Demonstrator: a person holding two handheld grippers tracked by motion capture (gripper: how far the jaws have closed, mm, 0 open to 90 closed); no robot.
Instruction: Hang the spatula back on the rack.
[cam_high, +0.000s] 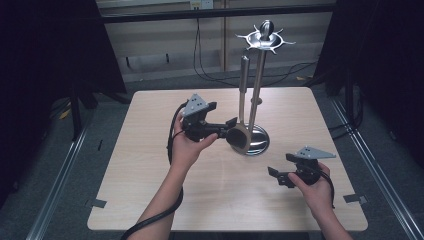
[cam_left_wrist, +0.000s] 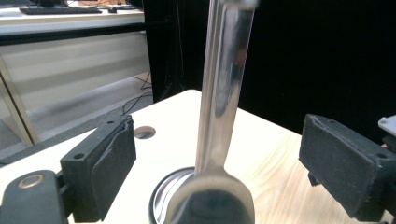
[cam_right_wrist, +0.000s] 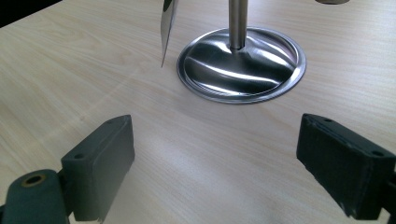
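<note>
hanging spoon (cam_high: 240, 131), long axis upright, at 12 o'clock between the spread, unclenched left gripper (cam_high: 231, 125) jaws; right gripper (cam_high: 273, 176) farther, released.

Recording lab: a bare wooden table (cam_high: 150, 190) ringed by black curtains (cam_high: 45, 60), floor rails (cam_high: 60, 170), loose wall cables (cam_high: 210, 70), a keyboard desk (cam_left_wrist: 60, 14) behind
</note>
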